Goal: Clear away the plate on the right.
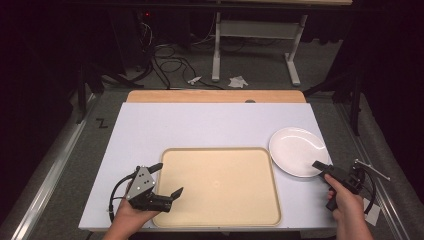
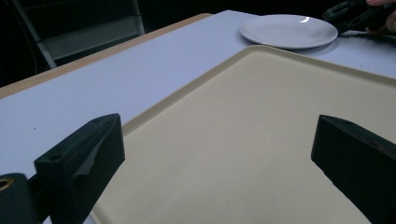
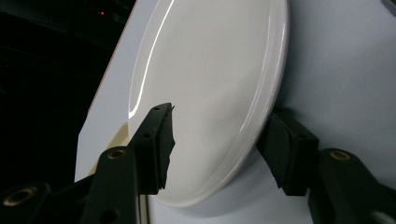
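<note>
A: White table (image 1: 200, 125), high view: beige tray (image 1: 220, 185) lower centre, white plate (image 1: 297, 150) right of centre.

B: Left gripper (image 2: 215, 154) view: jaws spread wide over tray, empty. Right gripper (image 3: 215, 140) view: jaws parted, straddling plate rim, unclenched

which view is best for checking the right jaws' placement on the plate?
Right gripper view: the plate's rim sits between the open jaws, one above and one beneath it. High view shows the whole plate; left gripper view shows it far off.
</note>
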`<state>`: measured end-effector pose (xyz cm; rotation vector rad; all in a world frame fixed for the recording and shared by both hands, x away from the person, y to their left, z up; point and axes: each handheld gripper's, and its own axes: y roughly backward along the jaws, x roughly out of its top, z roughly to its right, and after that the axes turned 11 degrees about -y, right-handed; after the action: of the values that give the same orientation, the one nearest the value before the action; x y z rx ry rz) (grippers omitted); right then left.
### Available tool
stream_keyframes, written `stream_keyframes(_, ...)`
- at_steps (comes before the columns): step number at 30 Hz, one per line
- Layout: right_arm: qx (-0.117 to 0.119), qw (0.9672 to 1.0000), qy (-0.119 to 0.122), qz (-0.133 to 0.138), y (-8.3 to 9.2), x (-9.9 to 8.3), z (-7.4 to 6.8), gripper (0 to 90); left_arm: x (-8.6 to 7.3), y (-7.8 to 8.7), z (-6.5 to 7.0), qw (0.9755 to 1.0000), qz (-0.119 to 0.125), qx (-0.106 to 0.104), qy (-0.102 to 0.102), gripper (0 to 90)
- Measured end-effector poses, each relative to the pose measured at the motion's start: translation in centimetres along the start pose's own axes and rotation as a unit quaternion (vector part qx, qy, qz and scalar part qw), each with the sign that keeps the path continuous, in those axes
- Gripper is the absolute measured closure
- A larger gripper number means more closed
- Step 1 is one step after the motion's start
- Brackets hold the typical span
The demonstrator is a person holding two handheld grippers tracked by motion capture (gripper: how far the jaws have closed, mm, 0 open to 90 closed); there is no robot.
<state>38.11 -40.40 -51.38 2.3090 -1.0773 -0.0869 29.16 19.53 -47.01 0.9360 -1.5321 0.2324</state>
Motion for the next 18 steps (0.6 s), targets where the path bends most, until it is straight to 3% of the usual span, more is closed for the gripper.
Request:
stream_keyframes(15,-0.020,0.9993,-0.032,0.004,0.07,0.24,0.83,81.0,0.06,-0.09,0.14,1.0000,0.002,-0.008,-0.003,3.4)
stream_keyframes(18,-0.022,0.9993,-0.031,0.004,0.08,0.23,0.82,82.1,0.06,-0.09,0.14,1.0000,0.001,-0.008,-0.004,3.4)
